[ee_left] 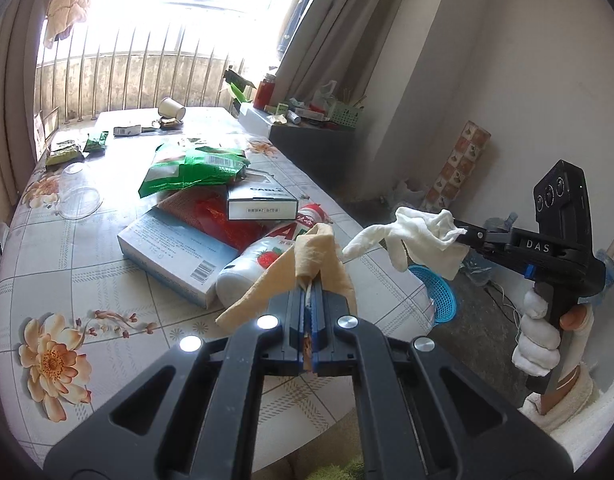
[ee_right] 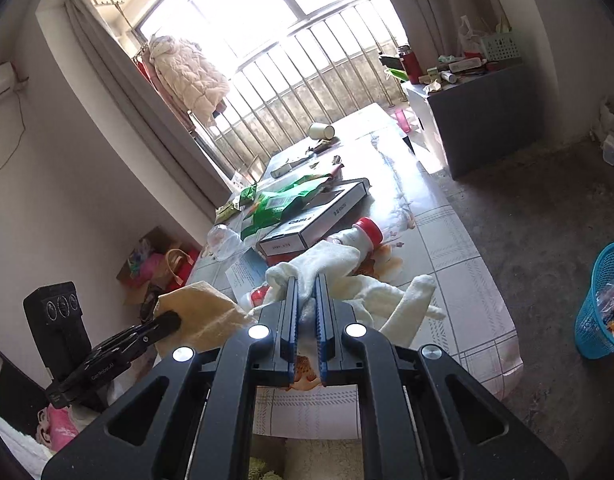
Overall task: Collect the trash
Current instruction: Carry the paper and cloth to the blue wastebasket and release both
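Risk: cloth slipping loose. Left gripper (ee_left: pixel 311 284) clamped tight on tan rag (ee_left: pixel 307 260), above table (ee_left: pixel 107 280). Right gripper (ee_right: pixel 307 284) pinched on white cloth (ee_right: pixel 327 268), tails dangling. Blue basket (ee_right: pixel 605 300) well off right, on floor. Could snag bottle (ee_left: pixel 263 260) or drop short.

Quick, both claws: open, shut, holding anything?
Left claw: shut on the tan cloth.
Right claw: shut on the white cloth.
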### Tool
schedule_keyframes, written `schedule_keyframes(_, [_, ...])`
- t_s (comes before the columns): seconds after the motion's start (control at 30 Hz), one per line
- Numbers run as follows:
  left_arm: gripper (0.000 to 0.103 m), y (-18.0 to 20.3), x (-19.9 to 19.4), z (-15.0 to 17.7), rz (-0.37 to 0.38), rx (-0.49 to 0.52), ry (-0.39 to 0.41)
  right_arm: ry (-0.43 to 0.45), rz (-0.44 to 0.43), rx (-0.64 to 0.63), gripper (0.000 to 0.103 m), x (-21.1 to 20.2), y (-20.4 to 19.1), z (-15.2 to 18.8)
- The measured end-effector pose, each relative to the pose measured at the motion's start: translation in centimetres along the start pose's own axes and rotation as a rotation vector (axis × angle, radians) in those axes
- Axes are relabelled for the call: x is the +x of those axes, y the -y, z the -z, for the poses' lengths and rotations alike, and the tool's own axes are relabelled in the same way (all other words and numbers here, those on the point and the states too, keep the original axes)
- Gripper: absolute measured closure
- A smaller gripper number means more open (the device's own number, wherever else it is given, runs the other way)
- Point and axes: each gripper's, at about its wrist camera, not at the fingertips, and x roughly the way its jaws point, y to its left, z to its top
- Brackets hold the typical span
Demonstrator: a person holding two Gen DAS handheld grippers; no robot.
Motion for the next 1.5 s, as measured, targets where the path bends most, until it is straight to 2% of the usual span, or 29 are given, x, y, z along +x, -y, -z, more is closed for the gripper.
schedule_keyframes(0.27, [0.102,4.3,3.0,-3.2,0.095,0.075,-0.002,0.098,0.061,0.081,0.095,-4.1,3.7,-0.2])
schedule_keyframes(0.5, [0.102,8.9,6.8,-6.6,0.205,0.140,-0.019,0.211,0.159,0.167,0.095,-8.6,8.1,-0.3])
schedule_keyframes(0.83, [0.102,17.9,15.9,-10.2,0.378,0.231,-0.126,0.346,0.313,0.354,0.095,-14.4,16.1,1.2])
schedule_keyframes(1.0, [0.102,23.4,22.4,-9.7,0.430,0.269,-0.238,0.388,0.380,0.480,0.095,-16.3,21.2,2.4])
schedule_keyframes(1.13, [0.102,27.7,28.1,-8.8,0.460,0.285,-0.340,0.416,0.398,0.593,0.095,-17.3,25.9,3.3])
schedule_keyframes(1.27, [0.102,31.6,33.7,-7.2,0.469,0.302,-0.431,0.430,0.428,0.691,0.095,-17.7,30.5,4.1])
schedule_keyframes(1.5, [0.102,37.3,42.9,-2.8,0.432,0.375,-0.558,0.429,0.451,0.835,0.095,-16.7,38.8,5.0])
